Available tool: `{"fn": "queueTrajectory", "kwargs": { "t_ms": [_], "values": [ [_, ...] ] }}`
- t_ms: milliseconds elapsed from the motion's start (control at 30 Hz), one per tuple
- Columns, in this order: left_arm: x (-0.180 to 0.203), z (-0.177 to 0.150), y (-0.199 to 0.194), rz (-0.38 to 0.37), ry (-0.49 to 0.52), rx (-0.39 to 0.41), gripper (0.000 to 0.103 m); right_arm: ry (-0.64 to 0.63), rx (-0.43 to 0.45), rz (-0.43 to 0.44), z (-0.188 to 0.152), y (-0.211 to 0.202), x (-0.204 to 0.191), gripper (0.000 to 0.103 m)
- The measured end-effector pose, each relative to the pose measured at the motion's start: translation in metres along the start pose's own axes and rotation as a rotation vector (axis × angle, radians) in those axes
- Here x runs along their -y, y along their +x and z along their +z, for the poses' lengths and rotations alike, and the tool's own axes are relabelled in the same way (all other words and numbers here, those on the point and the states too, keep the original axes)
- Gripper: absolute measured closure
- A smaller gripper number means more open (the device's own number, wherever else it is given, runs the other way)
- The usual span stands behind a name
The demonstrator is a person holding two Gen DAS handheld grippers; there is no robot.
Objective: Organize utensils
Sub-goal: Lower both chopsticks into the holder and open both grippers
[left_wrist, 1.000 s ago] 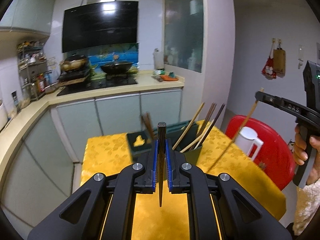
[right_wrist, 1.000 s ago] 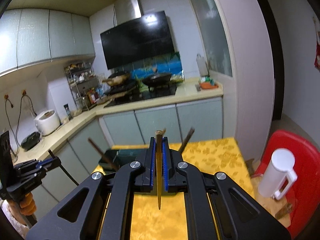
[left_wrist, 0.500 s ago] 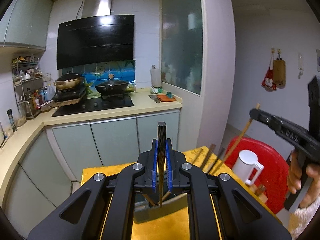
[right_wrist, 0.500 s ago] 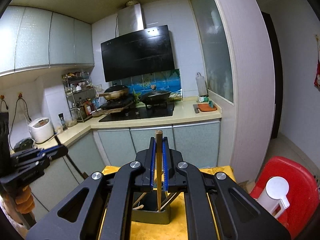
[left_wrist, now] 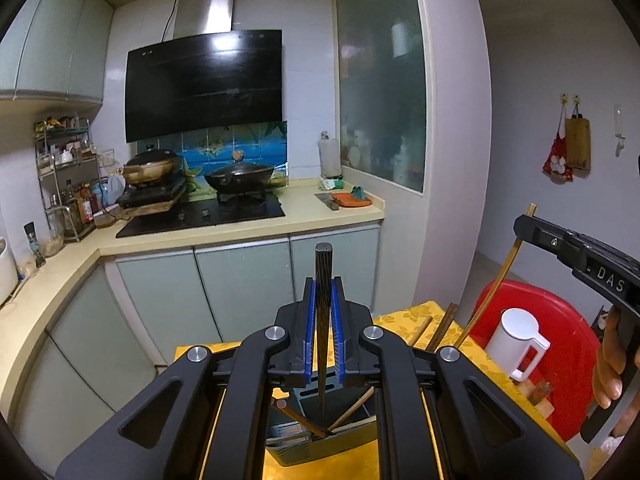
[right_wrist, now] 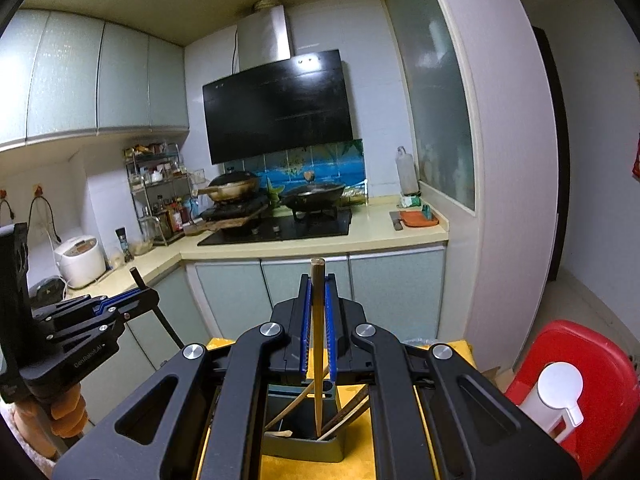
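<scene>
Left gripper (left_wrist: 323, 336) clamped on dark chopstick (left_wrist: 322, 280), right gripper (right_wrist: 317, 332) clamped on pale chopstick (right_wrist: 318, 320), both tips poised over the grey utensil holder (right_wrist: 304, 446) on the yellow table (left_wrist: 404, 314): lower each straight, release only once inside.

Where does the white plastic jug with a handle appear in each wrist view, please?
Left wrist view: the white plastic jug stands lower right, on the red stool.
Right wrist view: the jug is at the lower right edge, seen from above.
Shared landmark: the black range hood.
</scene>
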State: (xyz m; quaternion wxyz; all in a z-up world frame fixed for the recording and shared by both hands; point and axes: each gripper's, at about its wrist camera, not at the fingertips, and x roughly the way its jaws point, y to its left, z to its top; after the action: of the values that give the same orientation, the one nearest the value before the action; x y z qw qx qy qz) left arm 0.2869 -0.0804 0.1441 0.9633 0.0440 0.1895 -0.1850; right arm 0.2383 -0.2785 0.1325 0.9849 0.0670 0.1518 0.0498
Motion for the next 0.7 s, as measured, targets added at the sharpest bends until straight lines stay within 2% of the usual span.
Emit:
{"fn": "queueTrajectory", "kwargs": {
  "t_ms": [433,700],
  "values": [
    [-0.009,-0.038,0.037,-0.006,-0.045,-0.105,0.096,-0.025,-0.132,0.012,-0.025,0.043,-0.015,0.096],
    [-0.01,-0.058,0.049,0.0,-0.051,-0.141,0.096,-0.043,-0.176,0.014,-0.04,0.06,-0.023,0.095]
  ]
}}
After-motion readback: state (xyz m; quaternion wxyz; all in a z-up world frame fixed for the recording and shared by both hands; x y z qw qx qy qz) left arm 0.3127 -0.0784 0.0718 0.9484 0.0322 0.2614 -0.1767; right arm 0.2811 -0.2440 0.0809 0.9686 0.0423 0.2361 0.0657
